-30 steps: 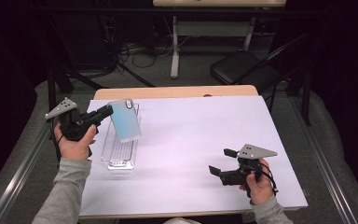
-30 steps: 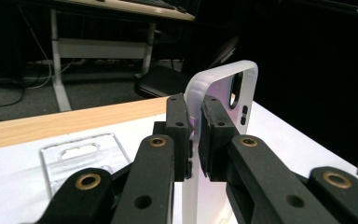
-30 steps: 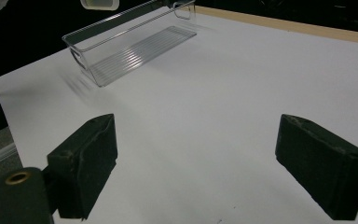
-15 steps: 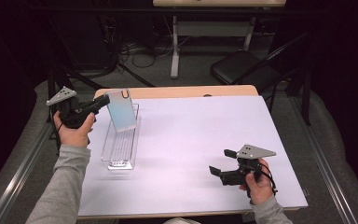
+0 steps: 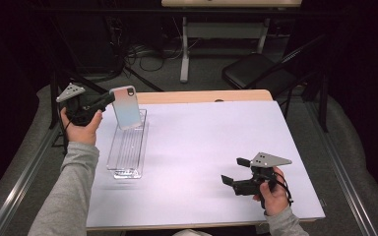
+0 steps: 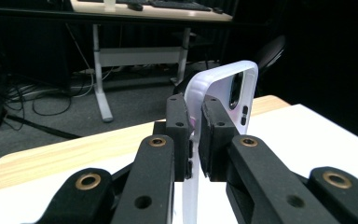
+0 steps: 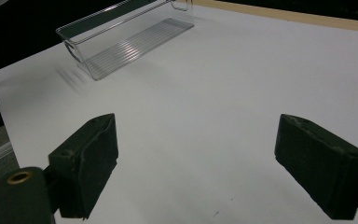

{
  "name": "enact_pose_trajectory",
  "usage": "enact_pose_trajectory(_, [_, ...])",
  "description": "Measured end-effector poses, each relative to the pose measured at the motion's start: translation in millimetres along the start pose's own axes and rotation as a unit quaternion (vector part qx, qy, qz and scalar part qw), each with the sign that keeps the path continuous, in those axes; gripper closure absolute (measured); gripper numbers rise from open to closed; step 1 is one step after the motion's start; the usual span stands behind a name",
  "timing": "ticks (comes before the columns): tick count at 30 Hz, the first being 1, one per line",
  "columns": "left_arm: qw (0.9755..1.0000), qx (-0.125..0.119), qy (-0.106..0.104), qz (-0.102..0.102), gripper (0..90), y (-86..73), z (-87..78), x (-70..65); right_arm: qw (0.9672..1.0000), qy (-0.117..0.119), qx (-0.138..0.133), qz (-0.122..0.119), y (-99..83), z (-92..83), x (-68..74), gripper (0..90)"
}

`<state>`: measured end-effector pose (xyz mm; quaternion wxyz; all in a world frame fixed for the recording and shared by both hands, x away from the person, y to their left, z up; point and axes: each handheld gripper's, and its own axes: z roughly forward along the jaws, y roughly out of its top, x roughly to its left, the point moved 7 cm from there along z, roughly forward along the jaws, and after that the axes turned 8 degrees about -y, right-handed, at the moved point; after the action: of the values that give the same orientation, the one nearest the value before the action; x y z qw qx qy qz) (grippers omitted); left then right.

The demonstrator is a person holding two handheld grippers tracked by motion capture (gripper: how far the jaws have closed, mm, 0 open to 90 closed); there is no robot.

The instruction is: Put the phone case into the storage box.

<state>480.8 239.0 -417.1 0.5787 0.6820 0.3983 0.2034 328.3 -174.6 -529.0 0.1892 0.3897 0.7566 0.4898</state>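
Observation:
My left gripper [image 5: 109, 100] is shut on the edge of a pale translucent phone case [image 5: 126, 107] and holds it upright in the air above the far end of a clear plastic tray [image 5: 126, 147]. In the left gripper view the black pads [image 6: 214, 135] pinch the case [image 6: 235, 88] edge-on, with its camera cut-out showing. My right gripper [image 5: 233, 173] rests low over the white table near its front right, its jaws wide apart with nothing between them. In the right gripper view the tray [image 7: 121, 39] lies far off at the upper left.
The white sheet [image 5: 211, 147] covers most of the wooden table, whose bare edge [image 5: 202, 96] shows at the back. A black chair [image 5: 256, 73] and a desk frame with cables stand on the floor behind. A metal rail [image 5: 24, 172] runs along the left side.
My left hand has carried the phone case toward the far left, from over the middle of the tray to above its far end. The right hand has stayed still.

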Motion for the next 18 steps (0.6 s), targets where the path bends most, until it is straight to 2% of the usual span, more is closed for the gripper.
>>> enact_pose_trajectory(3, [1.0,0.001,0.007,0.006,83.5,-1.6,4.2,5.3,1.0,0.0,0.001,0.0,-0.4,0.3,-0.6,13.2])
enact_pose_trajectory(18, [0.9995,0.001,0.032,-0.001,83.5,-9.2,19.8,28.6,1.0,0.001,0.005,0.006,-2.6,1.9,-1.3,14.2])
